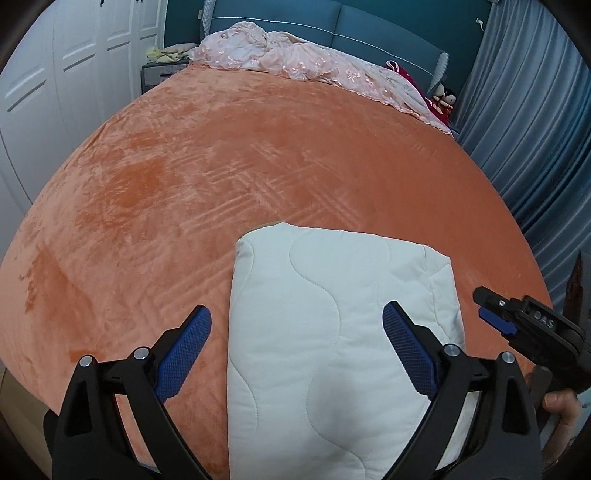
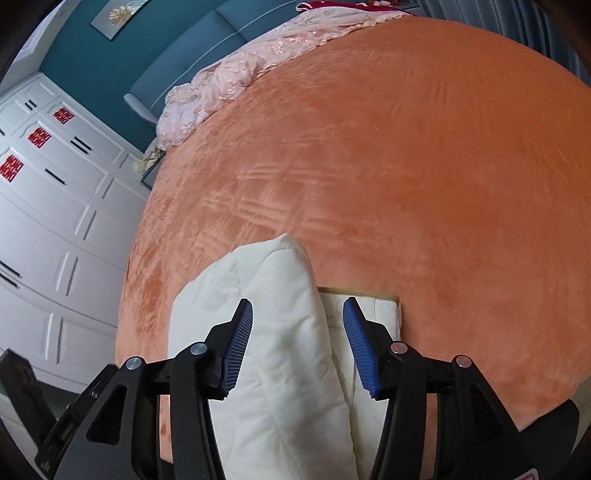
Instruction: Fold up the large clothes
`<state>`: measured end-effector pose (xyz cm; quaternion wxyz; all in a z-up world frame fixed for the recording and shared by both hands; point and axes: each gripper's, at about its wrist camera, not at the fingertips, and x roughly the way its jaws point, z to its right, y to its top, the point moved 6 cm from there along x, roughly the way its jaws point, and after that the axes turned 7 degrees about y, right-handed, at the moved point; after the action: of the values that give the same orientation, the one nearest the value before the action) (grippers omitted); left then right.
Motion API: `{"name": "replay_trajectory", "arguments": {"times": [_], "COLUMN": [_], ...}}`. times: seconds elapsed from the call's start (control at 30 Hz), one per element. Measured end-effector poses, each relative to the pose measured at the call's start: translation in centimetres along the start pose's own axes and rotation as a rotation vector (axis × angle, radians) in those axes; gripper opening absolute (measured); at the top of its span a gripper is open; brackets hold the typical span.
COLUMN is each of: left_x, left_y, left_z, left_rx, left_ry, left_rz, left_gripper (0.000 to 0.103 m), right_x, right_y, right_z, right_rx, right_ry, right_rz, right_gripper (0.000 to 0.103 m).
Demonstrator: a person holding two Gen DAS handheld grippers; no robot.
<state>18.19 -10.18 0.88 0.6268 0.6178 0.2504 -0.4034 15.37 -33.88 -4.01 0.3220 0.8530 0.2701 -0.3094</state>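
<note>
Bare orange bedspread ahead; heaped pink bedding seemingly far.

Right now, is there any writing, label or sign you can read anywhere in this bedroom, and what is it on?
"DAS": raised letters on the black body of the right tool, seen from the left camera.
Red paper signs on the white wardrobe doors: three decorative red symbols, too small to read with certainty.
Picture on the teal wall: a leaf image, no words visible.
White quilt: no label showing.
</note>
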Motion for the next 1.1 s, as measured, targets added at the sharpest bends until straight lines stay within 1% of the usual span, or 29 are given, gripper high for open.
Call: {"name": "replay_trajectory", "arguments": {"times": [0.07,0.1,0.13,0.17,0.23,0.27,0.3,0.33,0.4,0.43,0.47,0.5,0.57,0.63,0.7,0.83,0.87,0.93,1.0,1.03,1.1], "left_x": [0.6,0.9,1.3,1.4,1.6,1.8,2.1,2.7,4.6,5.5,6.4,6.9,7.6,8.2,8.9,10.0,10.0,9.7,8.7,8.0,7.0], "left_y": [0.0,0.1,0.2,0.4,0.6,0.8,0.8,0.5,-0.6,-1.4,-2.3,-3.0,-3.8,-4.4,-4.6,-5.1,-5.1,-5.3,-5.4,-5.7,-6.5], "left_z": [0.5,0.6,0.7,0.9,1.1,1.3,1.3,1.6,2.6,3.2,3.7,4.1,4.5,4.4,4.1,4.1,4.1,3.8,3.1,2.4,0.8], "left_rx": [0.007,0.009,0.011,0.012,0.015,0.018,0.017,0.016,0.023,0.03,0.039,0.048,0.089,0.088,0.08,0.105,0.109,0.107,0.091,0.07,0.023], "left_ry": [-0.003,0.002,0.001,0.001,-0.003,0.0,0.001,-0.005,-0.018,-0.021,-0.021,-0.005,0.062,0.083,0.089,0.133,0.142,0.144,0.133,0.131,0.106], "left_rz": [-0.012,-0.015,-0.019,-0.022,-0.021,-0.021,-0.024,-0.04,-0.093,-0.117,-0.137,-0.136,-0.091,-0.072,-0.063,-0.03,-0.02,-0.011,-0.013,-0.017,-0.042], "left_gripper": [0.091,0.091,0.091,0.091,0.091,0.091,0.091,0.091,0.089,0.086,0.086,0.086,0.087,0.089,0.093,0.097,0.098,0.098,0.098,0.098,0.098], "right_x": [2.2,3.1,3.9,3.8,0.6,-1.0,-2.0,-2.1,-0.4,0.3,0.7,0.9,1.7,2.4,3.2,3.9,4.1,3.0,1.5,1.3,0.8], "right_y": [0.4,0.4,0.2,-0.2,-1.1,-1.6,-2.3,-3.0,-4.5,-5.1,-5.5,-5.7,-6.1,-6.4,-6.7,-7.0,-7.0,-7.2,-8.1,-8.6,-10.0], "right_z": [0.6,1.0,1.0,0.9,0.2,0.2,0.9,2.2,4.8,5.9,6.4,6.6,6.7,6.8,6.8,7.0,7.0,7.0,6.7,6.6,6.7], "right_rx": [0.006,0.007,0.008,0.012,-0.033,-0.057,-0.062,-0.045,0.003,0.023,0.025,0.019,0.006,-0.012,-0.026,-0.036,-0.026,-0.015,-0.046,-0.058,-0.055], "right_ry": [-0.007,-0.005,0.027,0.051,0.085,0.074,0.043,-0.001,-0.057,-0.063,-0.068,-0.075,-0.086,-0.102,-0.111,-0.115,-0.104,-0.104,-0.143,-0.159,-0.154], "right_rz": [-0.042,-0.071,-0.106,-0.108,0.02,0.072,0.098,0.099,0.034,0.014,0.009,0.003,-0.015,-0.029,-0.03,-0.009,0.002,0.045,0.076,0.076,0.061], "right_gripper": [0.051,0.03,0.011,0.006,0.005,0.005,0.005,0.005,0.005,0.005,0.005,0.006,0.007,0.008,0.009,0.01,0.012,0.02,0.038,0.041,0.047]}}
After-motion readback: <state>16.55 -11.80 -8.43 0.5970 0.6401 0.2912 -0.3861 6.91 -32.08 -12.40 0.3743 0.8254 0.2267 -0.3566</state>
